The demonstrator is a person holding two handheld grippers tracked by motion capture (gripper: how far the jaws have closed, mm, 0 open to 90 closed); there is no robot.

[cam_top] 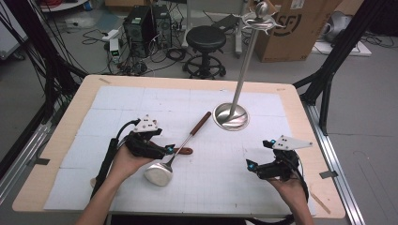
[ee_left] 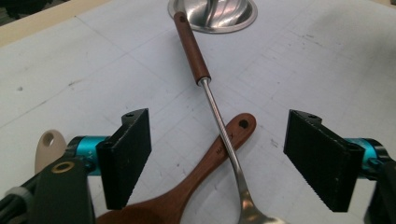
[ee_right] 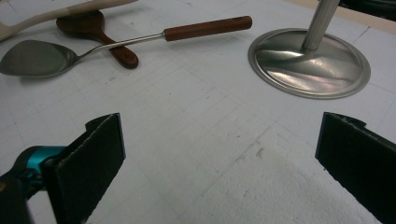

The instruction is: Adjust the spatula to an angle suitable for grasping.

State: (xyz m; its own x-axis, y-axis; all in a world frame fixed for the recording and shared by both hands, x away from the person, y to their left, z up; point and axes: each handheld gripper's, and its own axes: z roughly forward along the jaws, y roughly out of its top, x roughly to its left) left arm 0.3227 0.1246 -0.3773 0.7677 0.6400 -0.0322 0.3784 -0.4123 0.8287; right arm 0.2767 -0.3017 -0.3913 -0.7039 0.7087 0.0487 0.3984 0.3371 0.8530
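The table, a pale wooden top under a white gridded mat, carries everything. Largest of the things on it is the metal stand, a shiny round base at the far middle of the mat with a slim pole rising upright to hooks at its top; in the right gripper view the base lies ahead and to the right. Next comes the metal ladle, lying flat with its bowl toward the person and its brown wooden grip pointing away toward the stand's base, near it but apart. Its steel shaft crosses over the handle of a dark wooden spoon, touching it (the spoon's bowl lies close in at the bottom of the left gripper view). A pale, cream-coloured utensil lies across the spoon's bowl in the right gripper view; what kind it is cannot be told. The left gripper, held in the person's left hand, sits low over the crossing, its jaws spread wide with the ladle's shaft and the spoon's handle both between them, the pads pressing on neither. The right gripper, in the right hand, rests at the near right of the mat, well apart from the utensils, its jaws also wide apart with bare mat between them.
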